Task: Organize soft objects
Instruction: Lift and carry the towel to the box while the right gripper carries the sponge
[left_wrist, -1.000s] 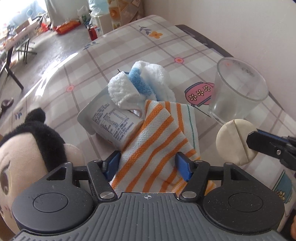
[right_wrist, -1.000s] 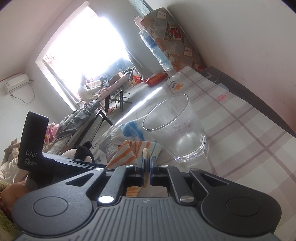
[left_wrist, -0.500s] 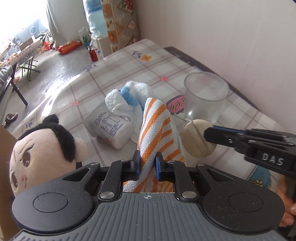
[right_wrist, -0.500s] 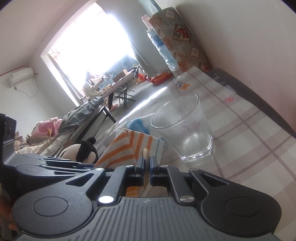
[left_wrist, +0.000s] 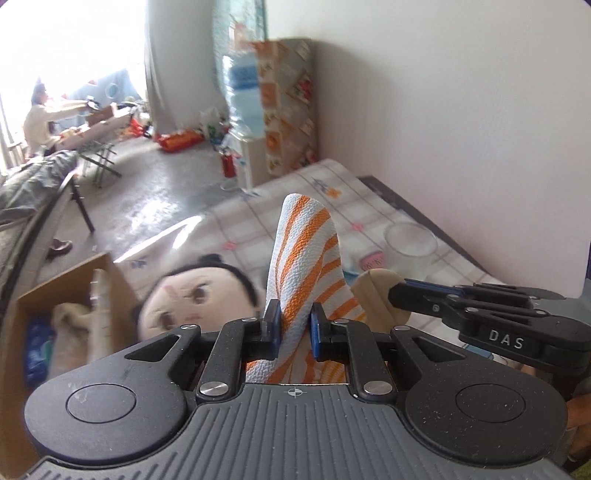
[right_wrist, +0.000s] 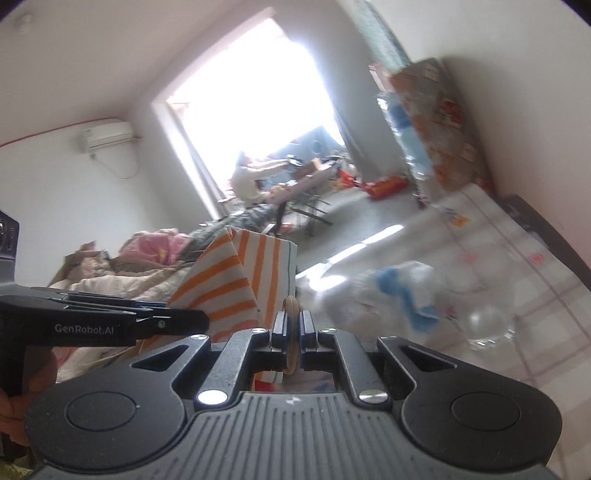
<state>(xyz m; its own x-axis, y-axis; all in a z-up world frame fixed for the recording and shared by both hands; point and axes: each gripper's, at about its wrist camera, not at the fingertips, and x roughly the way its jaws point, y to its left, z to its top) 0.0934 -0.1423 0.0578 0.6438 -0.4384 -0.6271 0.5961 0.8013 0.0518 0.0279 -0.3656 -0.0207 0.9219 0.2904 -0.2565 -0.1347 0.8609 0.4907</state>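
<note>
Gripping the orange-striped cloth (left_wrist: 306, 266) between their blue pads, the left tongs (left_wrist: 292, 325) are clamped on it, having just been closing around the fabric. In the left wrist view the cloth is standing up in a fold above the pads, clear of the table (left_wrist: 258, 218) with its checked covering. Just right of it, the right tongs (left_wrist: 397, 293) are reaching in from the side, clamped on a pale round disc (left_wrist: 373, 291). A plush doll head (left_wrist: 192, 299) is lying behind the left finger, beside an open cardboard box (left_wrist: 74, 295) holding soft items. A clear glass cup (left_wrist: 408, 240) is standing on the table near the wall.

In the right wrist view the right tongs (right_wrist: 291, 325) are pressing together on the thin disc (right_wrist: 291, 332), seen edge-on. The striped cloth (right_wrist: 240, 280) is hanging just left of them, held by the left tongs (right_wrist: 199, 320). A white and blue fluffy bundle (right_wrist: 391, 295) is lying on the table (right_wrist: 546, 306), blurred, with the glass cup (right_wrist: 487, 325) at its right. A hand (right_wrist: 26, 398) is holding the left tool's handle.
</note>
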